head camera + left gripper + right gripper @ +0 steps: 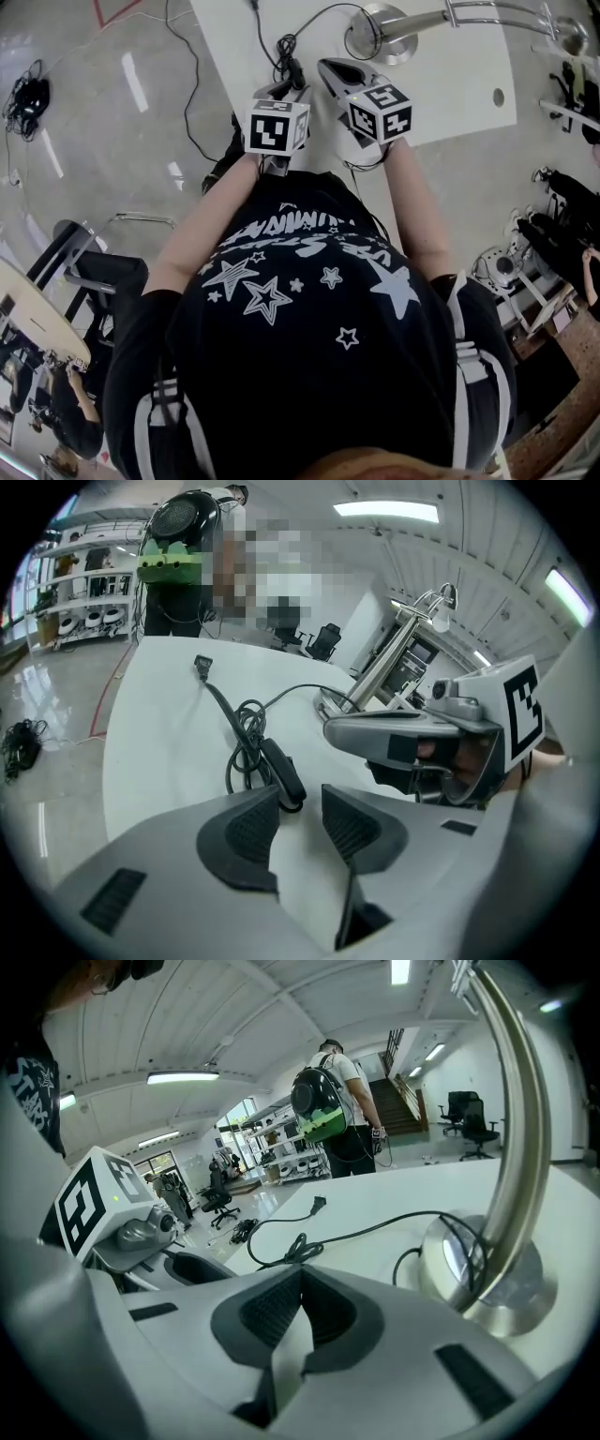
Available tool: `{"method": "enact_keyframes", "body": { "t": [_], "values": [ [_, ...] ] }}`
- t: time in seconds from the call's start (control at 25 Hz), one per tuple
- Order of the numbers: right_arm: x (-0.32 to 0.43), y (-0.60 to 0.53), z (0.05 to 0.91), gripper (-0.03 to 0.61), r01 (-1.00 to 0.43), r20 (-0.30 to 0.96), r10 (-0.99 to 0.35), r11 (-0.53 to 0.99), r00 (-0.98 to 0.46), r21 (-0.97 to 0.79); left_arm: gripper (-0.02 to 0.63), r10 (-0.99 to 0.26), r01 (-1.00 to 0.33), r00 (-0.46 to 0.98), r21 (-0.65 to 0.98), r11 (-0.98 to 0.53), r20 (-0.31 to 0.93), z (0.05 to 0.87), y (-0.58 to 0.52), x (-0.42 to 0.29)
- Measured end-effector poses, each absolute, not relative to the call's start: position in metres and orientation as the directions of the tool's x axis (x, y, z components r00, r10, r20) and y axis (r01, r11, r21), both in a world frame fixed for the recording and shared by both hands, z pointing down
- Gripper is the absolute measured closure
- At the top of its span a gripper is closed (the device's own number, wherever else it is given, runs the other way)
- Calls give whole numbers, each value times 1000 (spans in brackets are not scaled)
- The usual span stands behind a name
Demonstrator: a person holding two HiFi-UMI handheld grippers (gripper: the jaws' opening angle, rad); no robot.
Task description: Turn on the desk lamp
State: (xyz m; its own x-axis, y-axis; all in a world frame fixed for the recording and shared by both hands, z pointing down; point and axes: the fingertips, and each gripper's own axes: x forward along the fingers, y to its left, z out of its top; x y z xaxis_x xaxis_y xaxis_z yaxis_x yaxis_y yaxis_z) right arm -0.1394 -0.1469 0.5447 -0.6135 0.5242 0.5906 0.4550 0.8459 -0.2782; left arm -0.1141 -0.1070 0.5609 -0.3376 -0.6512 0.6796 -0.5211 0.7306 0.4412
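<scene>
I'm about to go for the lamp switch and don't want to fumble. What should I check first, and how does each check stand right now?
1. Left gripper free: ok, jaws apart, nothing between them.
2. Right gripper free: ok, jaws together, empty.
3. Lamp base standing on the table: ok.
4. Cord plugged in: not ok, its plug lies loose on the table.
5. Switch found: cannot tell; the black block on the cord may be it.
</scene>
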Motion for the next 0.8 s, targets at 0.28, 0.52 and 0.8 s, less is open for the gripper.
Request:
{"method": "enact_keyframes", "body": {
  "t": [0.28, 0.52, 0.8],
  "values": [
    [-133, -145, 557, 573, 497, 616, 567, 812, -546, -307, 479, -641, -499, -345, 444, 744, 686, 559, -111, -119],
    [-133, -140, 559, 573, 553, 624, 605, 773, -495, -311, 479, -614, -466, -374, 432, 772, 695, 562, -110, -125],
    [-138, -134, 562, 573, 611, 646, 618, 739, -447, -284, 522, -609, -452, -367, 437, 778, 704, 563, -106, -129]
  ]
}}
